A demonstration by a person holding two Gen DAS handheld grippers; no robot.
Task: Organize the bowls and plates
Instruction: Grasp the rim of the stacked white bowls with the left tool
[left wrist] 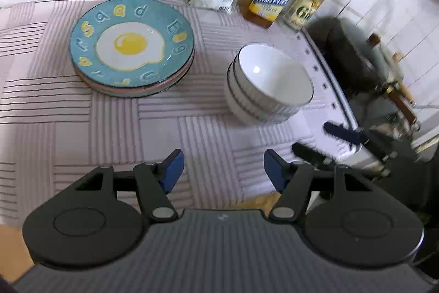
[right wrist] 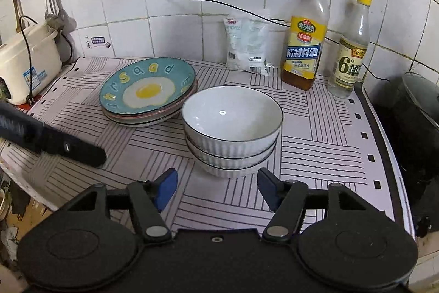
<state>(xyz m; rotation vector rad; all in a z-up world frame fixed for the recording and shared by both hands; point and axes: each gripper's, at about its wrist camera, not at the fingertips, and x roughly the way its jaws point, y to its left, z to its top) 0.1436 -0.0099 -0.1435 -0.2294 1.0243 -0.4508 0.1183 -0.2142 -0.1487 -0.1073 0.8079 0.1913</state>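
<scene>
Three white ribbed bowls with dark rims sit nested in one stack, mouths up, on the striped mat that covers the table. Just to their left lies a stack of plates, at least three by the rims that show; the top one is teal with a fried-egg picture and raised letters around its border, and it lies flat, face up. In the right wrist view the two stacks stand close together with the plates further back, though whether they touch cannot be told. Both stacks are round, so neither shows a long axis. The right tongs hover low just in front of the bowl stack, pointing toward it, blue pads spread wide and holding nothing. The left tongs hang higher over the mat, aimed between the plates and the bowls, also spread wide and empty. Against the tiled wall stand two bottles: a tall one with a yellow label and a smaller clear one with a yellow cap, with a white packet leaning to their left. A white appliance sits at the mat's far left, and a dark pot stands off the mat's right edge.
</scene>
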